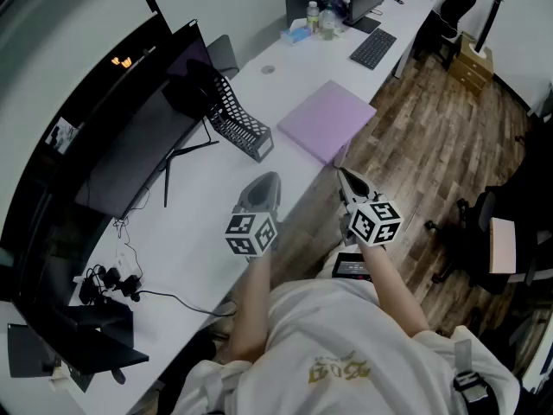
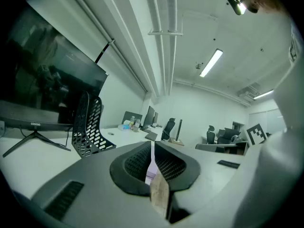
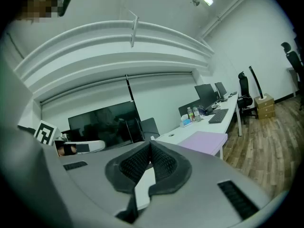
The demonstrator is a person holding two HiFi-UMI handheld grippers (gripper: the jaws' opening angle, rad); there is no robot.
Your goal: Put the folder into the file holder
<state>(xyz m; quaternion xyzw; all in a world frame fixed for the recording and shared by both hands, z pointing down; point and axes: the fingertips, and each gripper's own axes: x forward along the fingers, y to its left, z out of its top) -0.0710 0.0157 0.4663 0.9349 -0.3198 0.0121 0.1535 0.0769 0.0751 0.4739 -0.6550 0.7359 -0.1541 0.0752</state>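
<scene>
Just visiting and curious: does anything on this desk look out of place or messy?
Nothing spilled or broken. The purple folder lies flat right at the desk edge, apart from the black file holder.

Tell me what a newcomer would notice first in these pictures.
The pale purple folder lies flat at the front edge of the white desk, the one patch of colour. Left of it stands the black mesh file holder, beside a large dark monitor. Nearer the person, the left gripper and right gripper hover side by side, jaws together, holding nothing.
</scene>
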